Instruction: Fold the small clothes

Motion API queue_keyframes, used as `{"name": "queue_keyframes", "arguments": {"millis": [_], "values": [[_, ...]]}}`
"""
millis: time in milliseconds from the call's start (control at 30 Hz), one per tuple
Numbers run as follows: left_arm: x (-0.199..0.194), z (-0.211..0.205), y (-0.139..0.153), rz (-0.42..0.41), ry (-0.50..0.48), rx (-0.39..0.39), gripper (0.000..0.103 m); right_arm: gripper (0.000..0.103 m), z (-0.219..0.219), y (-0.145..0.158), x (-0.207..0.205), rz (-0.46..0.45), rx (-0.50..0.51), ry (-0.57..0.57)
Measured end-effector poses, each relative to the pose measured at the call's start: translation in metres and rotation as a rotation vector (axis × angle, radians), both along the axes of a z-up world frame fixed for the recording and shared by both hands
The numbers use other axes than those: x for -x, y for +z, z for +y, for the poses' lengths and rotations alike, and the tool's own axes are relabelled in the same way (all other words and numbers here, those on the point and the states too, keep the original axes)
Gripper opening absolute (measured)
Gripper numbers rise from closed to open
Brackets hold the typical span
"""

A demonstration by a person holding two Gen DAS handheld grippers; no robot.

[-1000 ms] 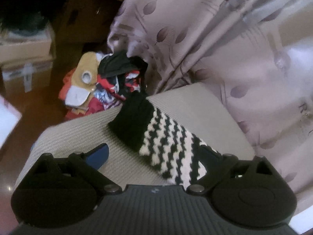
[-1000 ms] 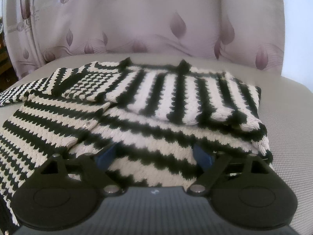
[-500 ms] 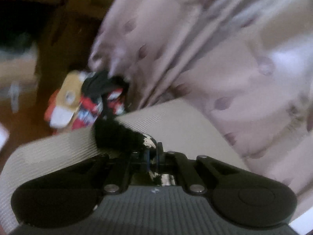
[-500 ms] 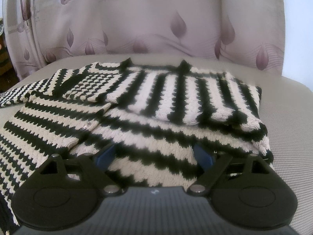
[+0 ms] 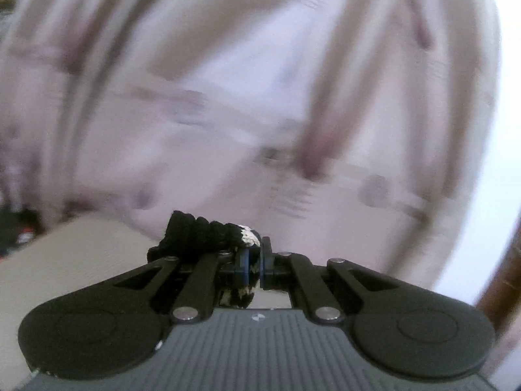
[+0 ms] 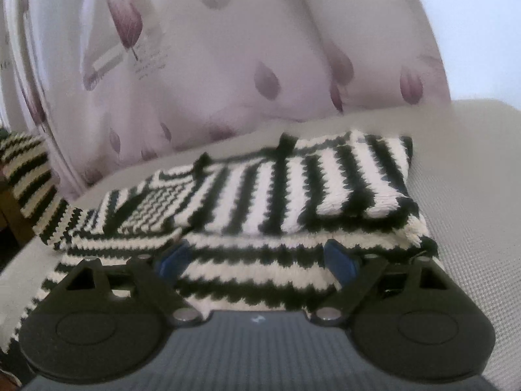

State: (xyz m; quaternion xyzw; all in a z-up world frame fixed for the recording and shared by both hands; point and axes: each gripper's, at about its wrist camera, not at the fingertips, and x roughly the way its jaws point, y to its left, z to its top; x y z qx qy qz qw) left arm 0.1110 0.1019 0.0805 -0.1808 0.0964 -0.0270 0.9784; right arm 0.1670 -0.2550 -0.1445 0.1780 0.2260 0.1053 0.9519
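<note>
A black-and-white striped knit sweater lies partly folded on a beige cushion. My right gripper is open, its blue pads resting on the sweater's near edge. My left gripper is shut on the sweater's sleeve, whose black cuff bunches over the left finger, lifted above the cushion. In the right wrist view the raised sleeve hangs at the far left.
A pale pink curtain with purple leaf prints hangs right behind the cushion and fills the blurred left wrist view. The cushion's left edge drops off to a dark floor.
My left gripper closed on the sleeve and lifted it, swinging toward the curtain. The right gripper stayed open and shifted over the sweater; the sleeve end now hangs in the air at left.
</note>
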Motion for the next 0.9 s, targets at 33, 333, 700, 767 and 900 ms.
{"name": "queue_keyframes", "arguments": {"millis": [33,333,700,767,900], "values": [[-0.007,-0.02,0.002,-0.001,-0.031,-0.005,0.006,0.089,-0.001,0.0,0.001,-0.006,-0.01,-0.002],[-0.077,-0.189,-0.025,0.072,-0.272,-0.073,0.006,0.09,-0.025,-0.005,0.01,-0.063,-0.17,-0.035],[-0.129,-0.308,-0.123,0.246,-0.466,-0.204,0.006,0.09,-0.045,-0.011,0.019,-0.103,-0.304,-0.068],[-0.133,-0.316,-0.137,0.267,-0.531,-0.198,0.011,0.09,-0.047,-0.011,0.02,-0.108,-0.313,-0.066],[-0.13,-0.316,-0.148,0.251,-0.593,-0.17,0.092,0.09,-0.051,-0.013,0.021,-0.118,-0.337,-0.071]]}}
